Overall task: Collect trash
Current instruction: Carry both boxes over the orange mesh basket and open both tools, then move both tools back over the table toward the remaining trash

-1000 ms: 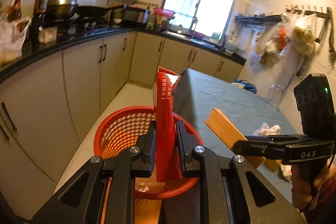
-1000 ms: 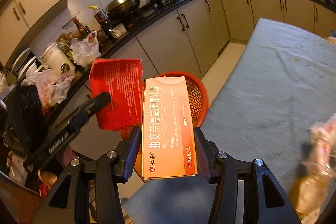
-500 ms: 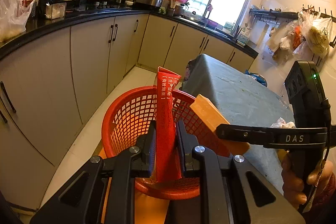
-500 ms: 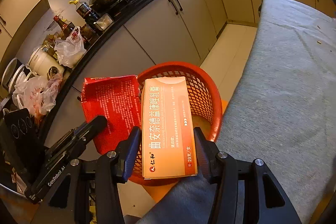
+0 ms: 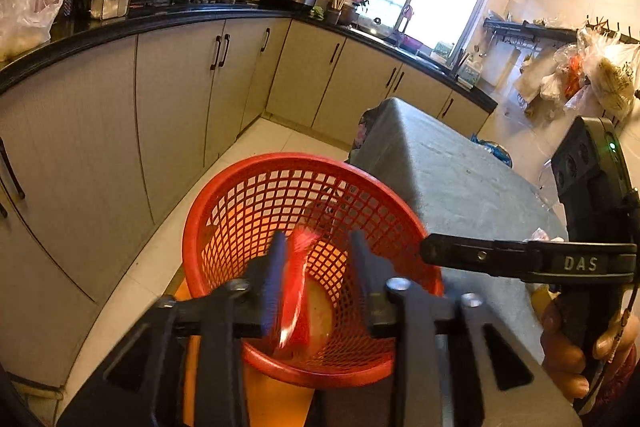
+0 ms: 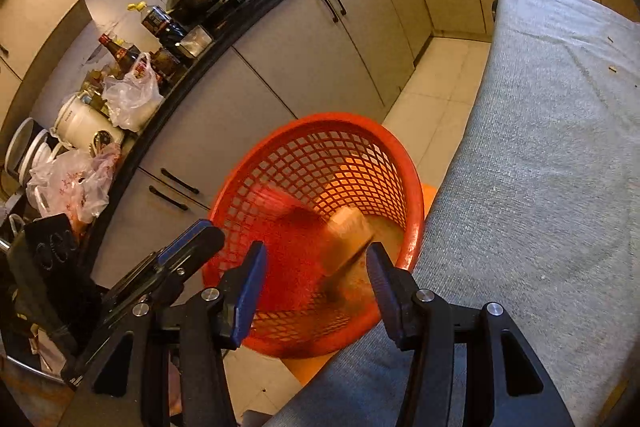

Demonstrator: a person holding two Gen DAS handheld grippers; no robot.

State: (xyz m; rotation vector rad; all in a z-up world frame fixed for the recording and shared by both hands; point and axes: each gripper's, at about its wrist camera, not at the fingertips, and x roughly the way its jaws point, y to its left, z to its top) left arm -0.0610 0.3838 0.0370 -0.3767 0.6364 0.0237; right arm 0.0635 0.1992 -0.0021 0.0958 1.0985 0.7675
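A red mesh basket stands beside the grey table; it also shows in the right wrist view. My left gripper is open above it, and a blurred red packet falls between its fingers into the basket. My right gripper is open too, and a blurred orange box drops into the basket beside the red packet. The right gripper reaches in from the right in the left wrist view. The left gripper shows at the left in the right wrist view.
The grey cloth-covered table lies right of the basket, with crumpled trash behind the right gripper. Beige cabinets under a black counter with pots, bottles and plastic bags run along the left. Tiled floor lies between.
Both grippers have opened. The red packet has left the left gripper and the orange box has left the right gripper; both are dropping into the basket.
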